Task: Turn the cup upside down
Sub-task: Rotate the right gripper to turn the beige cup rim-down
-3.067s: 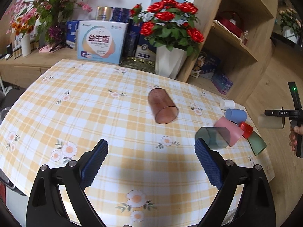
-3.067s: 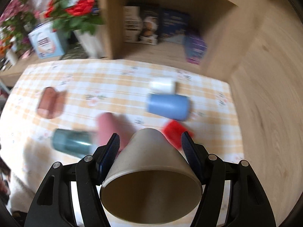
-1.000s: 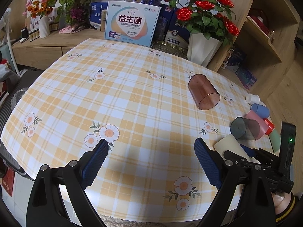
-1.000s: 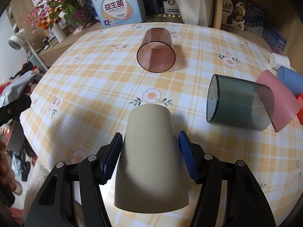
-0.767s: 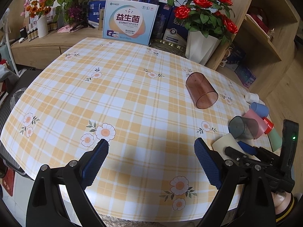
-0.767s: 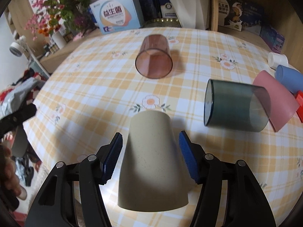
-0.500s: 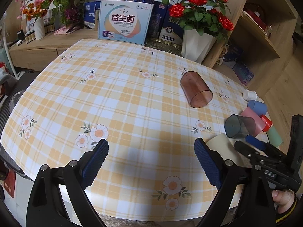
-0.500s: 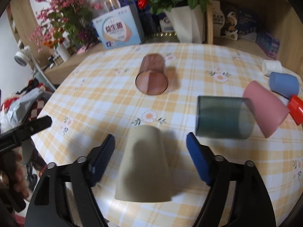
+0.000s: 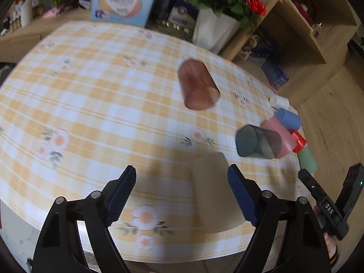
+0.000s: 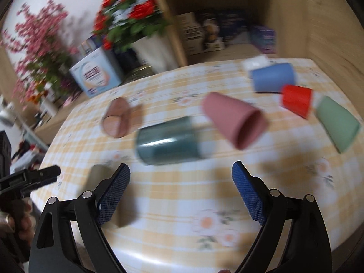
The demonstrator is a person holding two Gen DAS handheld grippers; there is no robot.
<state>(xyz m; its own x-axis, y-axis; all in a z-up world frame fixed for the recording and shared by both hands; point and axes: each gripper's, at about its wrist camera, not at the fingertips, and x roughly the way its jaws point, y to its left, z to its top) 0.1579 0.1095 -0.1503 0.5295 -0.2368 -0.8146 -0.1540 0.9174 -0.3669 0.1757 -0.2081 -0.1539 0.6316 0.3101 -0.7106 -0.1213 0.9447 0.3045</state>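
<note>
A beige cup [image 9: 213, 191] stands upside down near the table's front edge, between my left gripper's fingers and a little ahead of them. It also shows in the right wrist view [image 10: 97, 177], partly hidden behind the left finger. My left gripper [image 9: 182, 195] is open and empty. My right gripper [image 10: 180, 193] is open and empty, pulled back from the cup and turned toward the lying cups. The right gripper also shows in the left wrist view [image 9: 327, 204] at the far right.
Several cups lie on their sides on the checked tablecloth [image 9: 95, 95]: brown translucent [image 9: 198, 86], dark teal [image 10: 168, 143], pink [image 10: 234, 120], blue [image 10: 273, 77], red [image 10: 295, 100], green [image 10: 339, 122]. A white flower pot [image 9: 213, 29], boxes and wooden shelves stand behind the table.
My right gripper set the beige cup upside down on the table, opened, let go and swung right. My left gripper moved toward the cup.
</note>
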